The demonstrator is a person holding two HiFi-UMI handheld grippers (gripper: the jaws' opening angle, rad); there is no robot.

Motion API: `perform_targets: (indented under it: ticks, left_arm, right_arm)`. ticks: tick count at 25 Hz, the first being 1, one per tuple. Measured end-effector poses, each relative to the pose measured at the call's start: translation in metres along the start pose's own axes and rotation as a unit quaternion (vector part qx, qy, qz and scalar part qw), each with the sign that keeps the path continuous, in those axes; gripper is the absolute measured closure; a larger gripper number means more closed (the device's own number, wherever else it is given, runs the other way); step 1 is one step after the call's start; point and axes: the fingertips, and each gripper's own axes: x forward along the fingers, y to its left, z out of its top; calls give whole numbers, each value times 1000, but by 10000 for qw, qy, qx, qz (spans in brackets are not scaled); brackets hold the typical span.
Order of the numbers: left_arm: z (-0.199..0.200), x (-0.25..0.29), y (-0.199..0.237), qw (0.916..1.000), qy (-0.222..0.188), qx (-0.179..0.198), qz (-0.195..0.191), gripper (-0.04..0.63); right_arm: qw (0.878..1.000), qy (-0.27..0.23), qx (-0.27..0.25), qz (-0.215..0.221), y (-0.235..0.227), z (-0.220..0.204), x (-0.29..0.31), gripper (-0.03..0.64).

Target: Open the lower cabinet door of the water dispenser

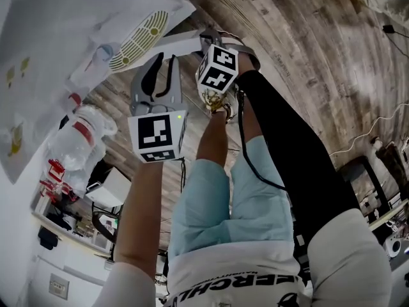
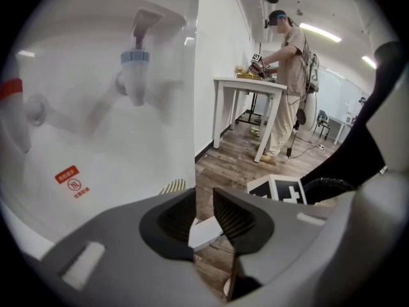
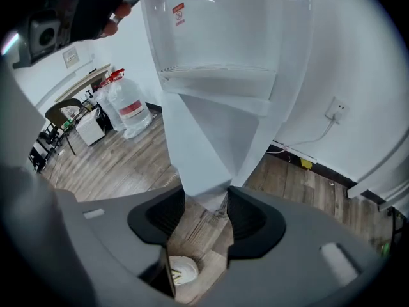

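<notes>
One cabinet door [image 3: 217, 146] in R gripper [image 3: 206, 204], L gripper [image 2: 204, 202] ajar, 2 taps [image 2: 134, 75] [image 2: 14, 123]

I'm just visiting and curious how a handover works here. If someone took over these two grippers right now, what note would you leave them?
Left gripper: jaws slightly apart with nothing between them, held by the front of the water dispenser.
Right gripper: jaws appear clamped on the free edge of the lower cabinet door.
Done: the door is swung out from the dispenser body and partly open.
Left: probably swing it wider with the right gripper, then release.
</notes>
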Motion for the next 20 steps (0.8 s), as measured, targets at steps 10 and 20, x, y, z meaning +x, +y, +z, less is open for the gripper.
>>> perform_targets:
  ticks: [10,20]
  left_arm:
    - [-16,-20,-13,9993,-27,-202,308,505]
    - [-27,-37,-17,9968,102,-440,665,500]
  right_arm:
    - [9993,-355,-10,-154,9,-9,-5,430]
    - [9992,-388,-55,108,27,-15,-5,430]
